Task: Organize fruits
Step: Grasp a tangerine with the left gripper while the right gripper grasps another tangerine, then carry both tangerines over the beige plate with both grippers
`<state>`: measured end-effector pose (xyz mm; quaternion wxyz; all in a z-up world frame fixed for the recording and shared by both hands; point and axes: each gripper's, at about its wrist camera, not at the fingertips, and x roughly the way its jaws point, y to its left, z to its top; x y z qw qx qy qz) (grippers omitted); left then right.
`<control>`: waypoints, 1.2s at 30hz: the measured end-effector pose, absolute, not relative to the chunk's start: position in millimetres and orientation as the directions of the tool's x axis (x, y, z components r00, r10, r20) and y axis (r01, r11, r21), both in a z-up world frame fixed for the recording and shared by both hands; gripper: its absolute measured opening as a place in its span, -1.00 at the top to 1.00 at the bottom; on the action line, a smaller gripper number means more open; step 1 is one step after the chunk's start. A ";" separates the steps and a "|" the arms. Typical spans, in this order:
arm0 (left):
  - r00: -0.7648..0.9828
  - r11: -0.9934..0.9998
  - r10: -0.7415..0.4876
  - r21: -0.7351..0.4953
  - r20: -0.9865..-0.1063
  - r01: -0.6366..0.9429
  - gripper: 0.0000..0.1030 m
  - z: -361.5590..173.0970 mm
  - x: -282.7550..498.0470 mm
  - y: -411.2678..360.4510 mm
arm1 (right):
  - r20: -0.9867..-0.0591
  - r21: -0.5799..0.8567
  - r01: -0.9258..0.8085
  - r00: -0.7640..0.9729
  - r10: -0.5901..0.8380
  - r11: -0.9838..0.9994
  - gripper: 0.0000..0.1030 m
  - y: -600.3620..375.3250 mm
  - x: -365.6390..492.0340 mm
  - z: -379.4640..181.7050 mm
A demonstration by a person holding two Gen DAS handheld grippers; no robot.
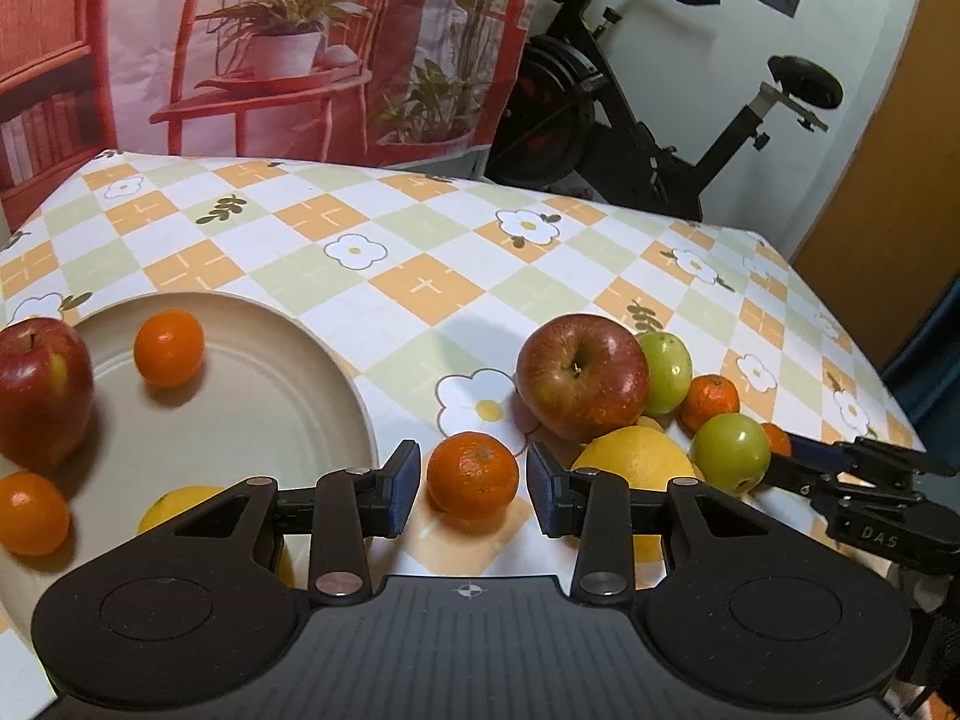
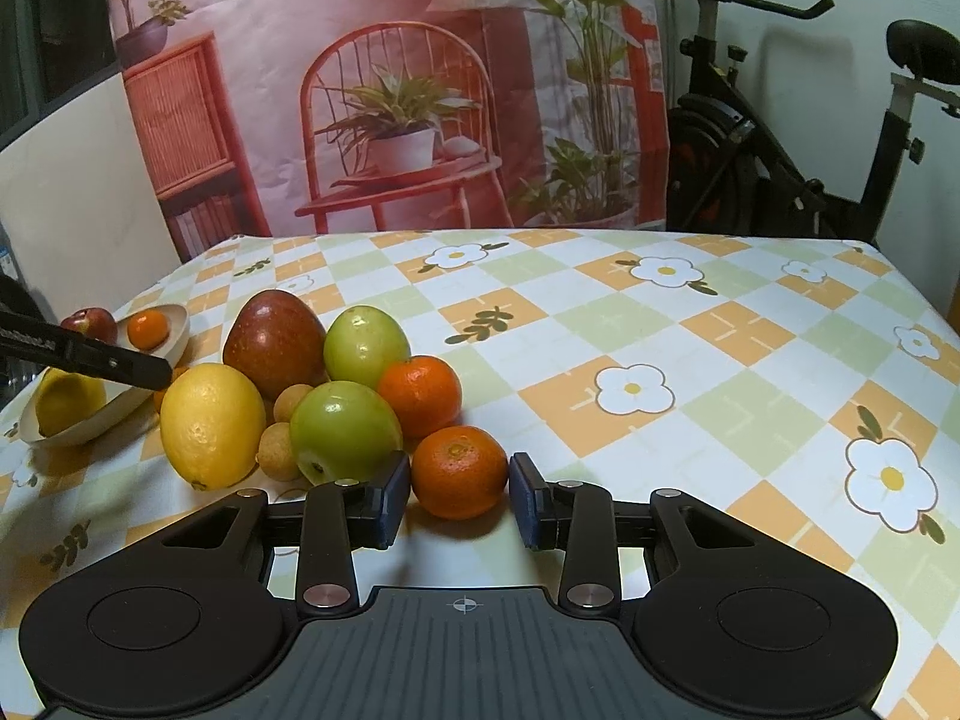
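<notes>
Left claw gaping around tangerine, right claw pinching mandarin, plate cropped

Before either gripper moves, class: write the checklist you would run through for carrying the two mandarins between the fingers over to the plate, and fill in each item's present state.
1. Grip of the right gripper on its small round orange mandarin: ok, pads touch both sides.
2. Grip of the left gripper on the second orange mandarin: not ok, gaps show beside both pads.
3. Free room on the round beige plate: ok.
4. Round green fruit clear of the right gripper's finger: cannot tell.
</notes>
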<state>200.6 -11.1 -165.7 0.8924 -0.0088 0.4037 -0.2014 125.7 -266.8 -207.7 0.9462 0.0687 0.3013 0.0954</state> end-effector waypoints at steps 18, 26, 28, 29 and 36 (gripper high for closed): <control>0.576 0.918 -0.367 -0.184 -0.731 0.352 0.24 -179.7 202.1 -13.8 | -0.556 0.249 -0.137 0.790 0.257 0.959 0.35 -266.4 126.2 -208.8; 0.581 0.917 -0.371 -0.184 -0.725 0.355 0.24 -179.4 195.9 -13.9 | -0.556 0.259 -0.136 0.789 0.263 0.956 0.35 -267.8 126.3 -208.8; 0.585 0.917 -0.369 -0.182 -0.722 0.355 0.24 -179.1 192.7 -13.9 | -0.556 0.259 -0.136 0.789 0.262 0.956 0.35 -266.9 126.1 -208.7; 0.587 0.918 -0.368 -0.180 -0.721 0.355 0.24 -178.8 191.0 -13.9 | -0.556 0.258 -0.136 0.789 0.262 0.956 0.35 -268.0 126.2 -208.7; 0.604 0.918 -0.365 -0.165 -0.709 0.361 0.24 -176.4 178.0 -14.1 | -0.555 0.259 -0.136 0.789 0.262 0.956 0.36 -267.9 126.1 -208.5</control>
